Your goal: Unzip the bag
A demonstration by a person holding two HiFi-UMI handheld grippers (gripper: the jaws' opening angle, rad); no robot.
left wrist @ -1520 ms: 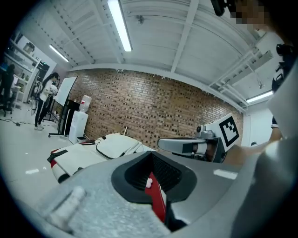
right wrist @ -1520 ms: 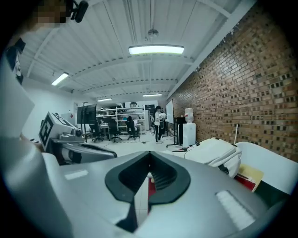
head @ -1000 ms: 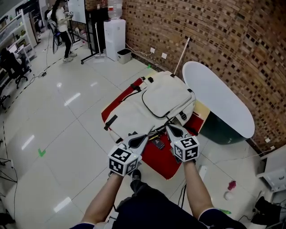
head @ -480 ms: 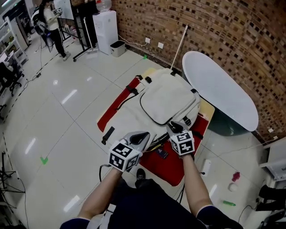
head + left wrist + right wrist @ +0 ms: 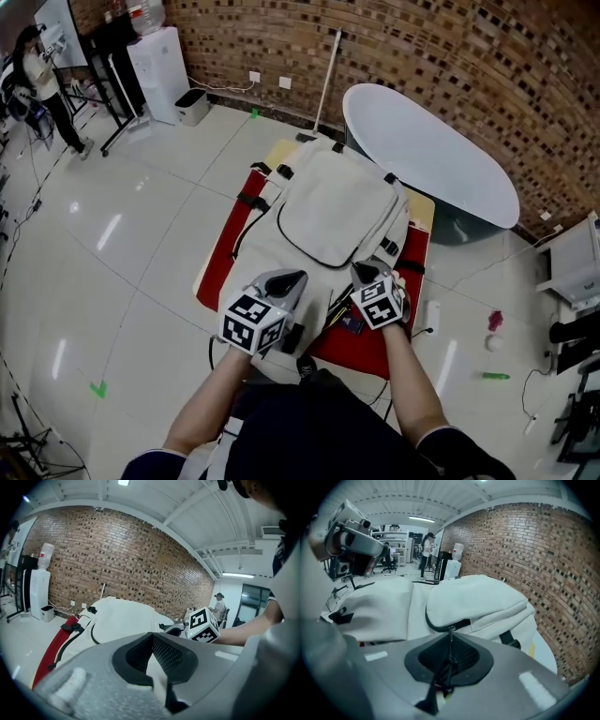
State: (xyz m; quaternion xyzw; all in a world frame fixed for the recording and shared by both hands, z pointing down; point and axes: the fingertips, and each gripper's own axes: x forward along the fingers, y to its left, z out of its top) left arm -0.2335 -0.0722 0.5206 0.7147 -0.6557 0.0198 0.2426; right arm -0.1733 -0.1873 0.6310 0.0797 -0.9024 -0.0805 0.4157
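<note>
A cream backpack (image 5: 328, 206) lies flat on a red mat (image 5: 230, 239) over a low table. Both grippers sit at its near end, where the zip gapes and dark contents show. My left gripper (image 5: 286, 279) has its jaws closed, with a fold of the cream fabric (image 5: 157, 677) pinched between them. The bag (image 5: 122, 616) rises just beyond the jaws. My right gripper (image 5: 364, 273) is shut on a black zipper pull (image 5: 450, 641), whose metal end pokes up between the pads. Behind it runs the front pocket's dark zip line (image 5: 445, 625).
A white oval tabletop (image 5: 422, 150) stands right of the bag against the brick wall. A stick (image 5: 325, 80) leans on the wall behind. A water dispenser (image 5: 159, 61) and a person (image 5: 42, 75) are at the far left. Small items (image 5: 494, 319) lie on the tiled floor at right.
The head view has swung, so the bag sits more centred. Both grippers stay closed at the bag's near end, and the left one has drawn back slightly toward me.
</note>
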